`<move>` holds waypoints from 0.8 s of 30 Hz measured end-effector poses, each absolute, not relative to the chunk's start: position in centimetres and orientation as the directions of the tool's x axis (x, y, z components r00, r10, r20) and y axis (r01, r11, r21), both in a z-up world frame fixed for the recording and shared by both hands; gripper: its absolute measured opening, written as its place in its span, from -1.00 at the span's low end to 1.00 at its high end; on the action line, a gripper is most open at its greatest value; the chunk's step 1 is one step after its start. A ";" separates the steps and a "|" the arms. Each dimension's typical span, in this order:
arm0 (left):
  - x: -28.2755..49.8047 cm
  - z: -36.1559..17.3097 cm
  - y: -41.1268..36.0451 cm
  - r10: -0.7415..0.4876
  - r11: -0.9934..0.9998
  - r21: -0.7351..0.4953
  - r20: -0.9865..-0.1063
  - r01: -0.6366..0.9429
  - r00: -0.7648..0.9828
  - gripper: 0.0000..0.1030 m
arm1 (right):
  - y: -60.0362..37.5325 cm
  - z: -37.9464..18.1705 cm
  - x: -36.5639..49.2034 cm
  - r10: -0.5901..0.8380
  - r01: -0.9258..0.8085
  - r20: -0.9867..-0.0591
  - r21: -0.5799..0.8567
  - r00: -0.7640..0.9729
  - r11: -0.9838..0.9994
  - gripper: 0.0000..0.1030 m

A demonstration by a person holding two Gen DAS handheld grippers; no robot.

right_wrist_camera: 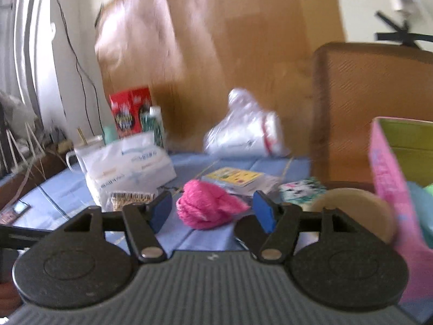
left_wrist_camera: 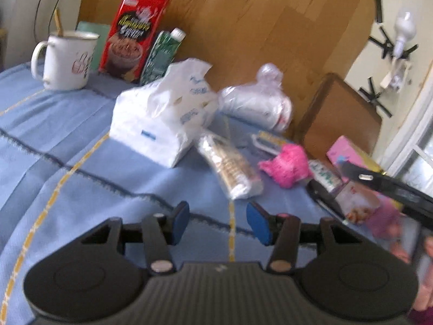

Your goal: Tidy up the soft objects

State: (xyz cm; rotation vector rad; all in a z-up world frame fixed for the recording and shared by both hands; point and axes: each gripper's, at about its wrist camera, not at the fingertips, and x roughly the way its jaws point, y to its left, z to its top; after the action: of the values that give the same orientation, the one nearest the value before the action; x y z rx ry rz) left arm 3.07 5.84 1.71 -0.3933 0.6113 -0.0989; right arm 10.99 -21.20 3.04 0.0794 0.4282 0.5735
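Observation:
A pink fluffy ball (left_wrist_camera: 286, 166) lies on the blue cloth (left_wrist_camera: 67, 146), right of centre. A white tissue pack (left_wrist_camera: 162, 113) stands further left, a clear wrapped packet (left_wrist_camera: 230, 165) between them, and a tied clear plastic bag (left_wrist_camera: 257, 100) behind. My left gripper (left_wrist_camera: 217, 223) is open and empty, low over the cloth, short of the packet. My right gripper (right_wrist_camera: 213, 211) is open, and the pink ball (right_wrist_camera: 208, 207) lies just beyond its two fingers, between them. The tissue pack (right_wrist_camera: 127, 170) and plastic bag (right_wrist_camera: 243, 130) sit behind it.
A white mug (left_wrist_camera: 66, 59), a red box (left_wrist_camera: 132, 35) and a green carton (left_wrist_camera: 162, 54) stand at the back left. A pink box (right_wrist_camera: 395, 189) with an open top is at the right. A brown chair back (right_wrist_camera: 373, 108) stands behind the table.

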 end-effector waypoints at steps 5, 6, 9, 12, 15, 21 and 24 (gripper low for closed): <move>3.1 1.7 5.3 -0.223 0.924 -0.382 -0.528 0.005 0.820 -0.06 | -17.6 1.9 14.3 0.499 -0.484 -0.457 0.160 0.737 0.861 0.43; 3.2 1.7 5.3 -0.231 0.920 -0.392 -0.525 0.008 0.819 -0.06 | -17.2 1.5 14.9 0.487 -0.473 -0.474 0.157 0.734 0.867 0.43; 3.2 1.5 5.7 -0.249 0.909 -0.416 -0.518 0.013 0.818 -0.06 | -16.4 0.4 16.4 0.487 -0.472 -0.511 0.171 0.708 0.865 0.26; 3.2 1.4 5.9 -0.259 0.903 -0.428 -0.514 0.017 0.818 -0.06 | -16.7 0.4 16.0 0.512 -0.474 -0.498 0.212 0.700 0.854 -0.04; 3.4 1.2 6.0 -0.264 0.900 -0.435 -0.521 0.014 0.812 -0.06 | -17.6 1.4 13.8 0.535 -0.506 -0.464 0.198 0.706 0.839 -0.07; 3.3 1.2 6.4 -0.275 0.888 -0.460 -0.514 0.009 0.813 0.01 | -20.2 3.1 6.9 0.655 -0.650 -0.376 0.160 0.656 0.743 -0.05; 3.5 1.1 6.5 -0.279 0.884 -0.468 -0.518 0.006 0.809 0.01 | -21.4 2.8 4.7 0.720 -0.705 -0.392 0.214 0.573 0.677 -0.03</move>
State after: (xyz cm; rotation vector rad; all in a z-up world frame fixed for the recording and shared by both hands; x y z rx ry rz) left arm 3.47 6.53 1.06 -0.4686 0.6151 -0.1585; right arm 4.69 -21.36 2.81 0.0351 0.4752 0.8353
